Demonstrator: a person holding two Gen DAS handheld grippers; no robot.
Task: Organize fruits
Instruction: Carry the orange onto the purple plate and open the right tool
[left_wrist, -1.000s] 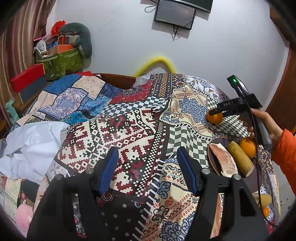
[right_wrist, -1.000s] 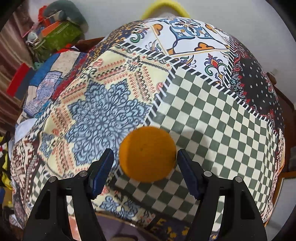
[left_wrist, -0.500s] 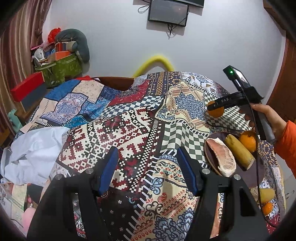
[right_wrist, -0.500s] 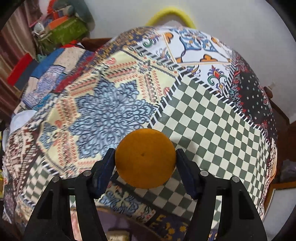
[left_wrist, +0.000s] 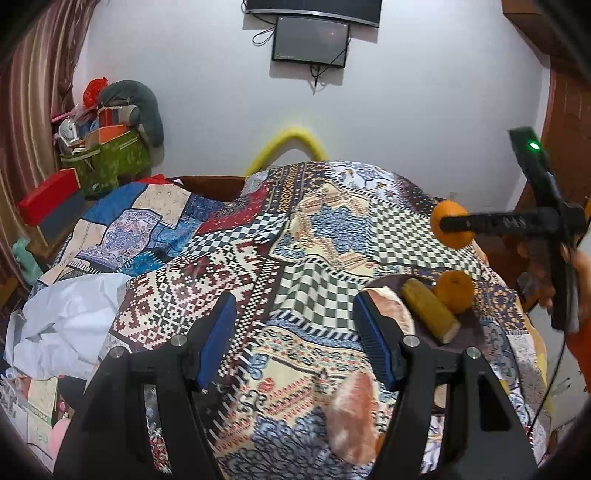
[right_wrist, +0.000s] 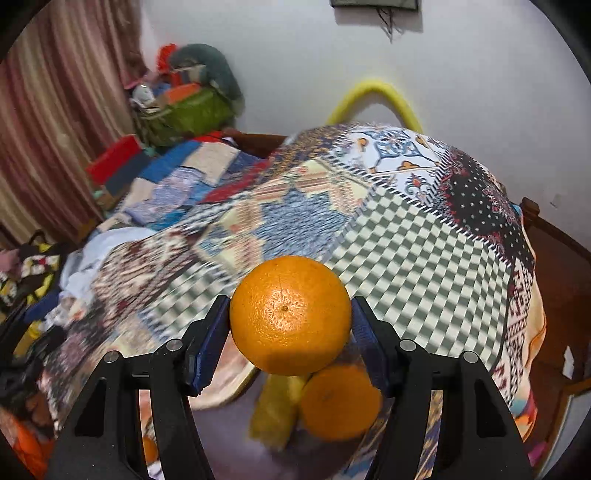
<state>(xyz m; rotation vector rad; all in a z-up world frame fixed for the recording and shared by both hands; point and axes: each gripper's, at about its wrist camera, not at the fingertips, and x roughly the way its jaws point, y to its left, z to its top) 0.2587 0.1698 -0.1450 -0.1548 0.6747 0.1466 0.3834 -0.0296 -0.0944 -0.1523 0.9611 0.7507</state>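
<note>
Patchwork bedspread (left_wrist: 295, 258); stem dimple on orange (right_wrist: 290, 314).

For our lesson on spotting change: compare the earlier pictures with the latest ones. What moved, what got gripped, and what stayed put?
The right tongs closed on the orange and lifted it off the patterned cloth, above the plate. The left tongs stayed open and empty; the plate's second orange and yellow fruit stayed put.
</note>
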